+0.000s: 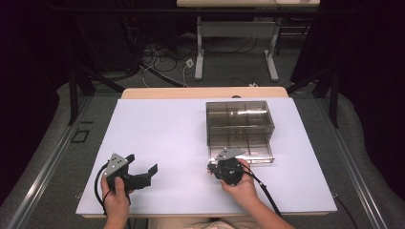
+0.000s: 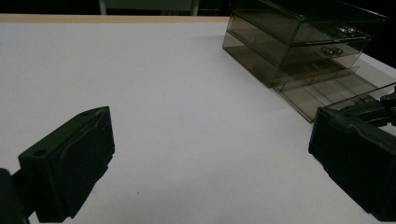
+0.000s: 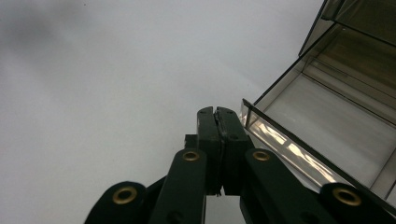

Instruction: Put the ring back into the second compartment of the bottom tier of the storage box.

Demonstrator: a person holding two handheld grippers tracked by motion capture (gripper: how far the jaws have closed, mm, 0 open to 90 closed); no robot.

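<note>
With jaws pressed together, the right gripper (image 3: 217,114) sits beside the pulled-out bottom drawer (image 1: 242,153) of the smoky transparent plastic drawer box (image 1: 239,120), so push squarely on the drawer front while the left gripper (image 1: 142,164), jaws wide, idles on the white table (image 1: 162,133).

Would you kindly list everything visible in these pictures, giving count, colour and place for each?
Drawer box: one, smoky clear plastic, right half of the mat; bottom drawer pulled out towards the person.
Mat: one, white, covering the table.
Table: one, light wood, edge showing beyond the mat.
Second table: one, white-legged, in the background.
Cables: several, on the floor behind.
Left gripper: black, jaws wide apart, near left of the mat.
Right gripper: black, jaws closed, at the drawer's front corner.
</note>
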